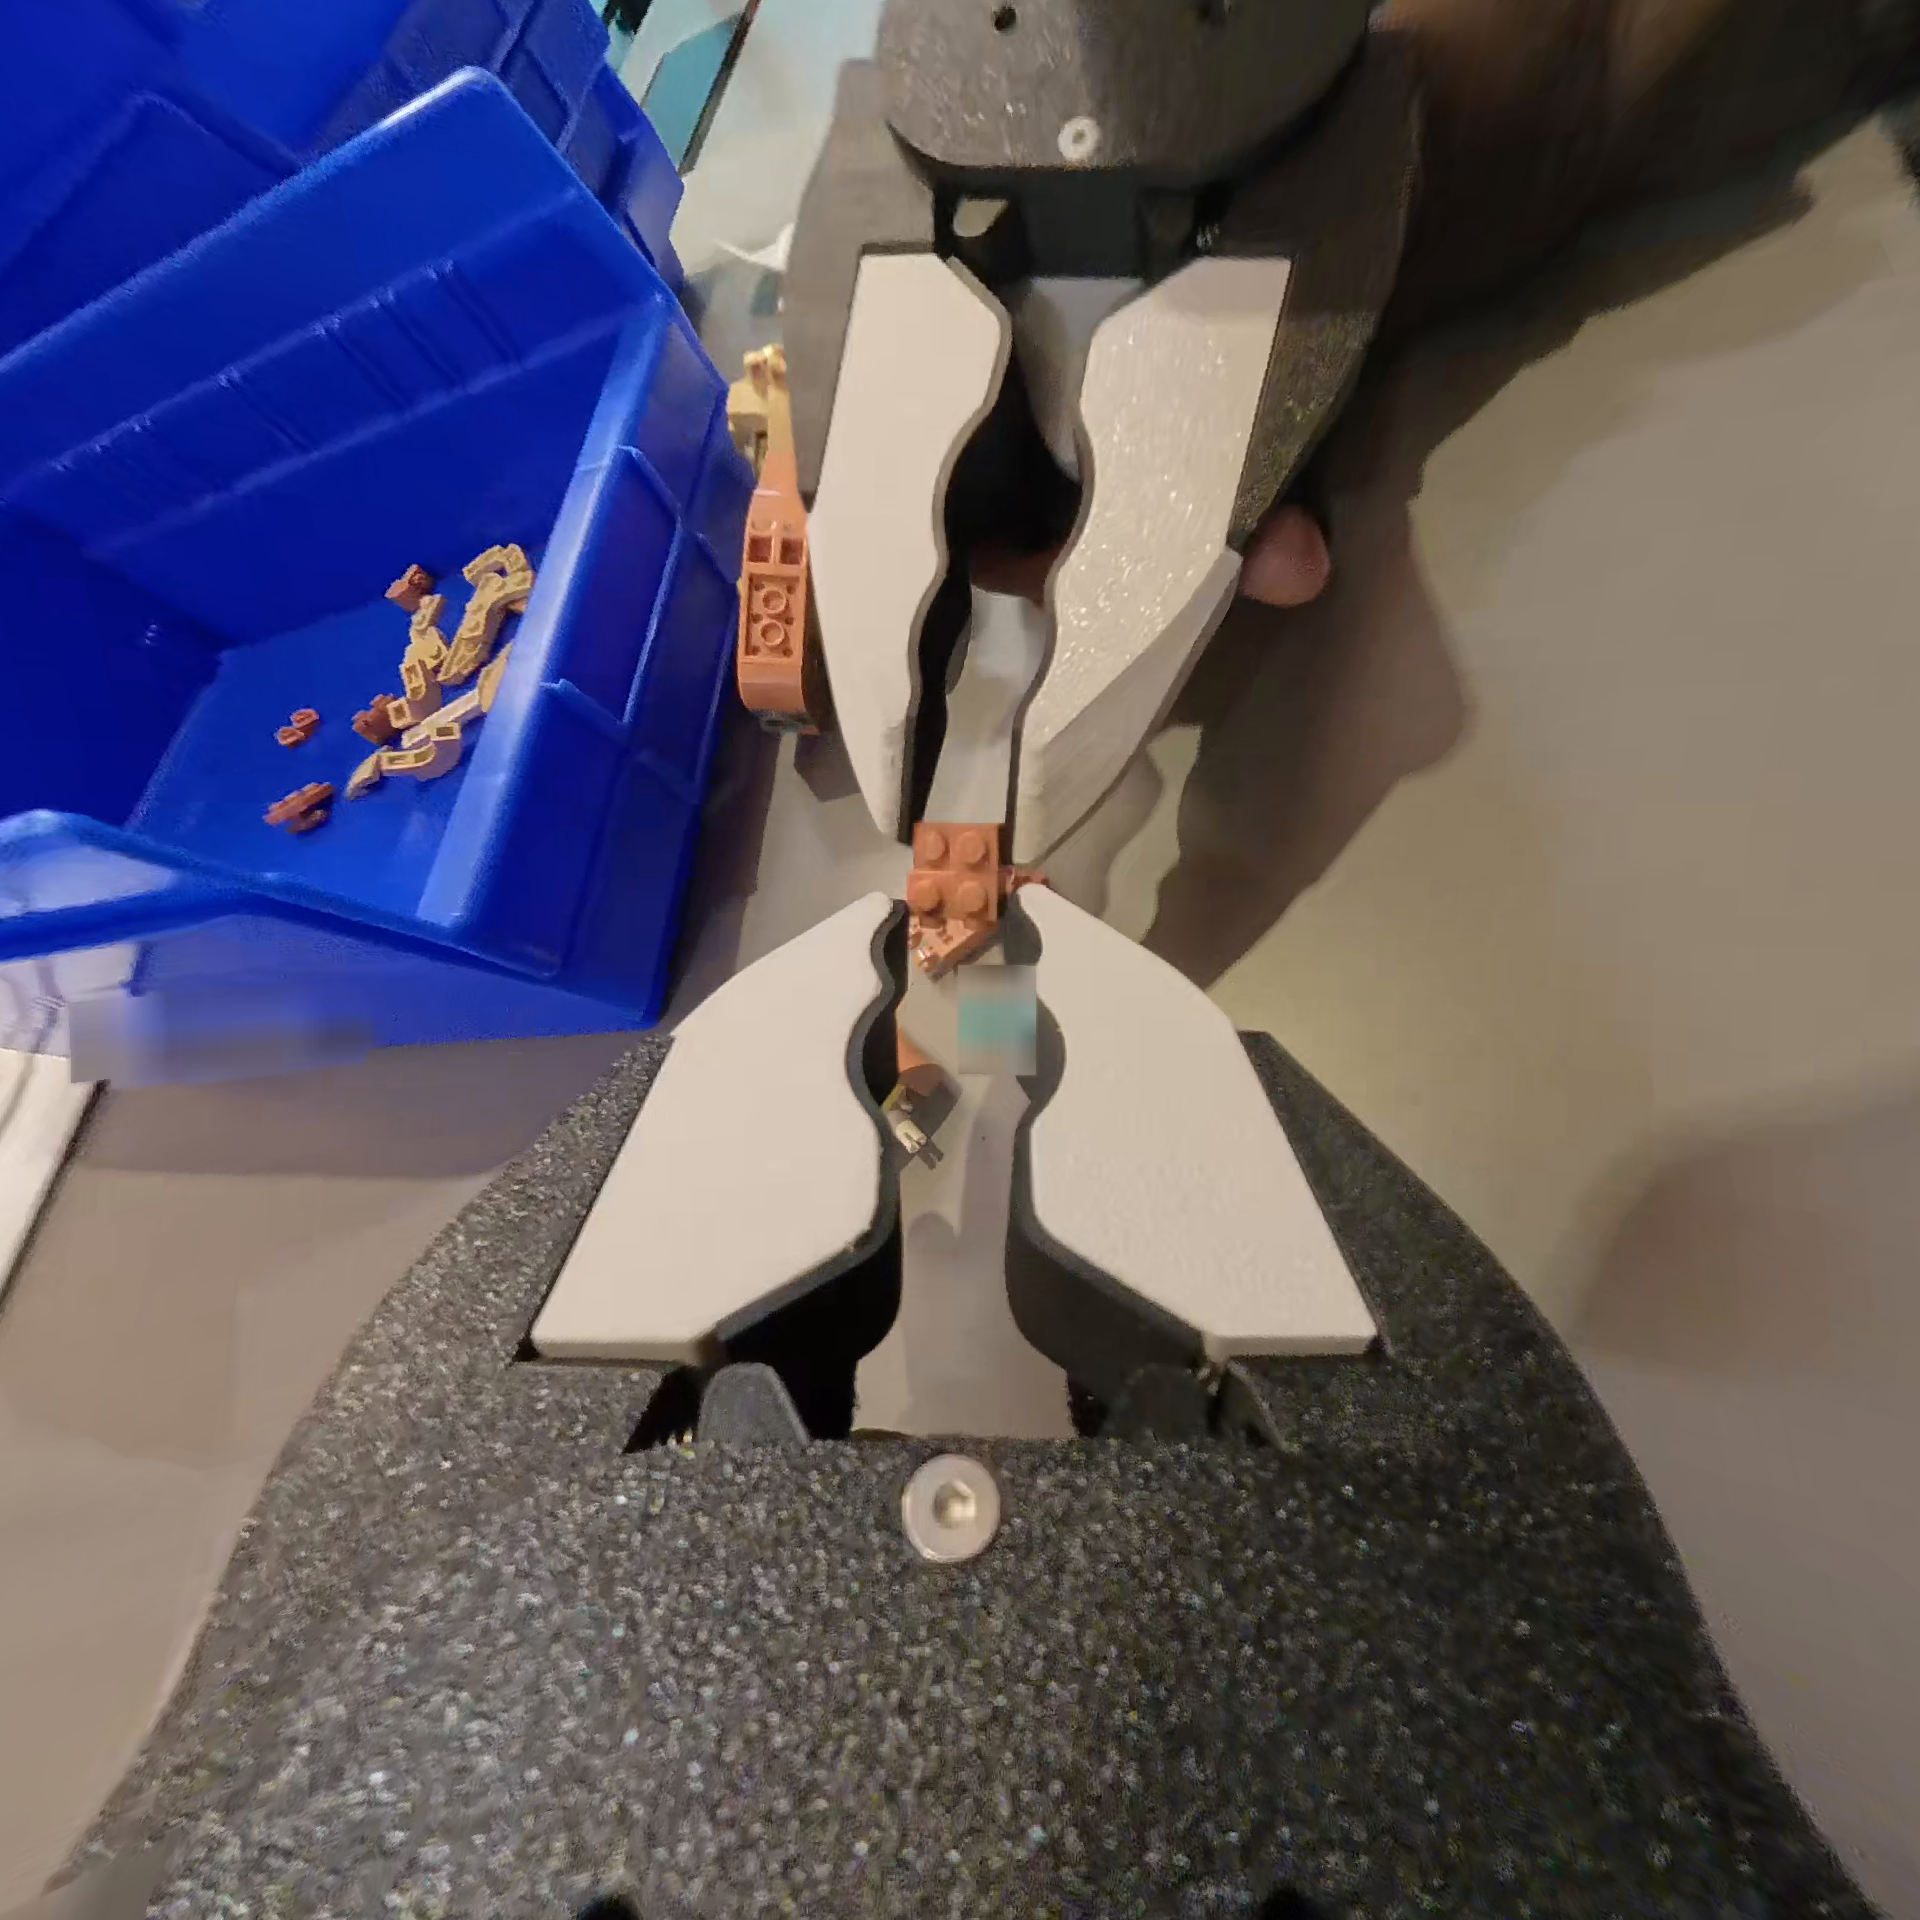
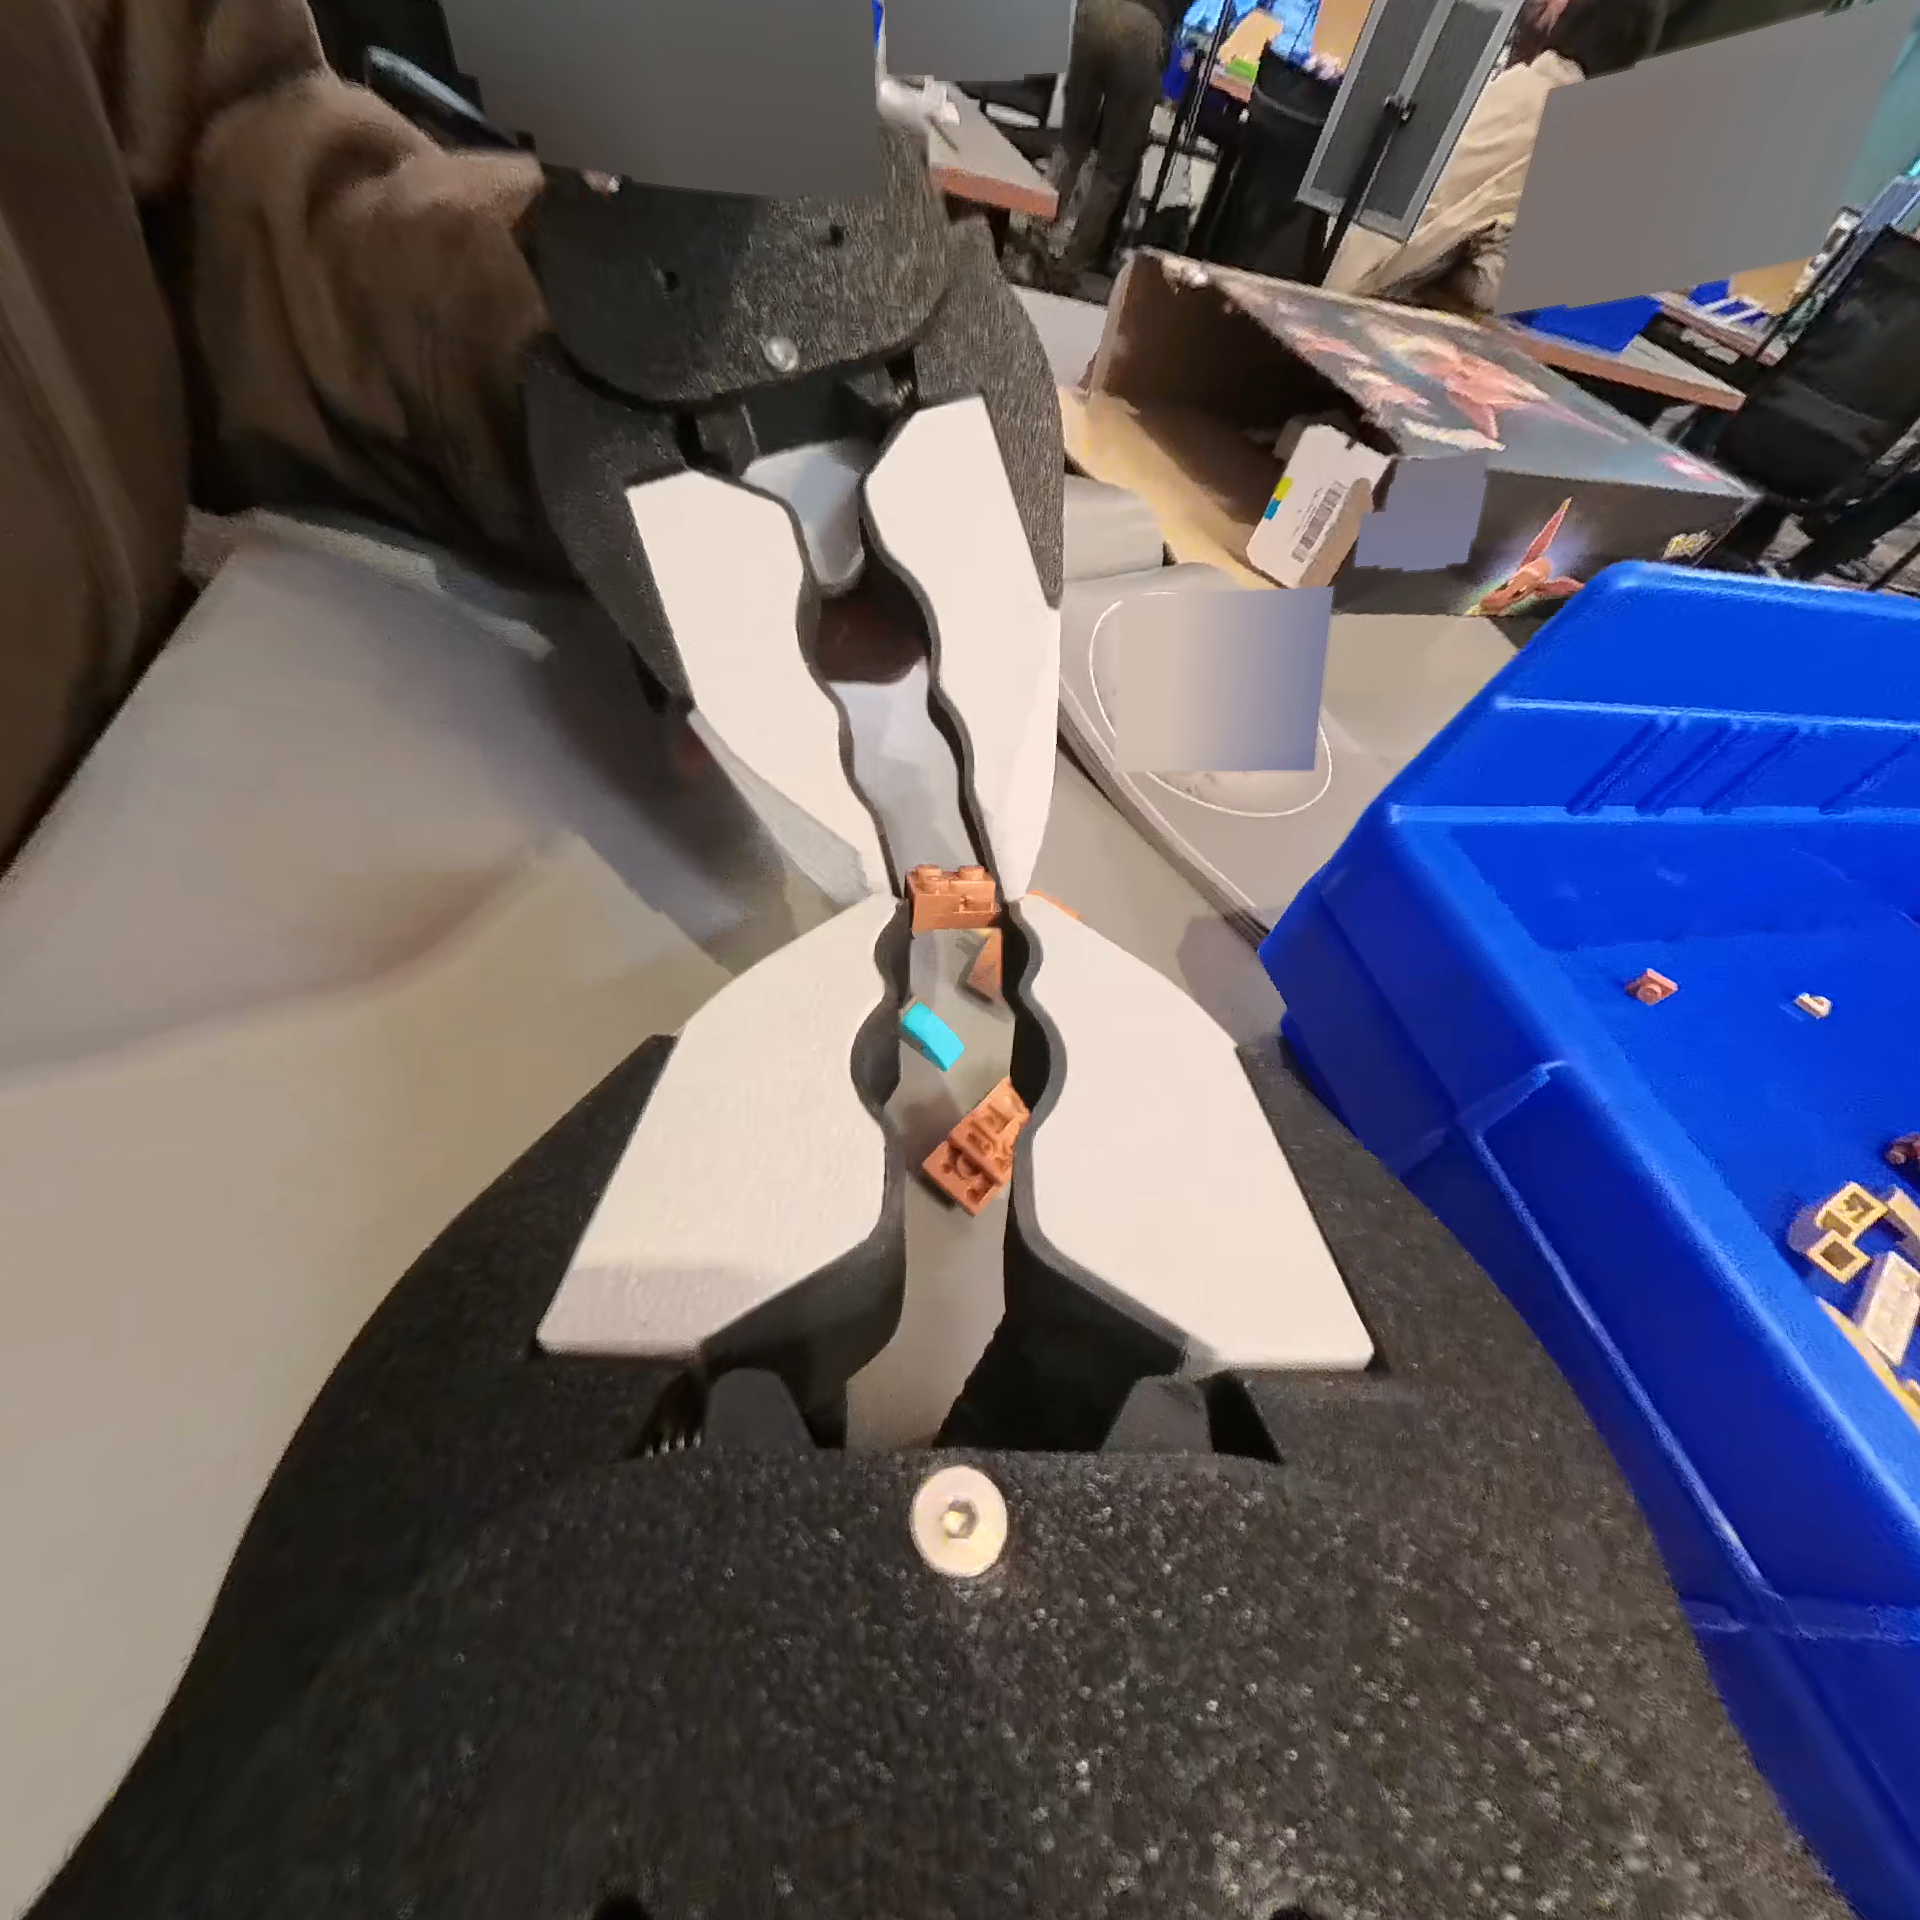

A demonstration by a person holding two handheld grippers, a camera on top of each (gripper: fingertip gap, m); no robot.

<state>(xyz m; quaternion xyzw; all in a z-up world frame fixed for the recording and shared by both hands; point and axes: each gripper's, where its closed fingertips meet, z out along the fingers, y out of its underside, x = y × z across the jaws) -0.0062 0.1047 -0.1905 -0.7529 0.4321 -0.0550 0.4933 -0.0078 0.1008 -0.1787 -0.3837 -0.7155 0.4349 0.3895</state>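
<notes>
Brick (image 1: 956, 871), orange-brown, 4 studs, pinched between both sets of fingers, tip to tip, above grey surface (image 1: 1558, 935). Left gripper (image 1: 954, 914) clamped on near end; right gripper (image 2: 958, 906) clamped on far end. Blue bin (image 1: 582, 727) close beside. Loose pieces (image 2: 971, 1148) seen beneath. Squeeze best kept level, no twist.

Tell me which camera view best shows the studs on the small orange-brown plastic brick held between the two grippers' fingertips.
The left wrist view: the small orange-brown plastic brick faces the camera from above, all four studs visible. The right wrist view shows the brick side-on, with only two studs in profile.
</notes>
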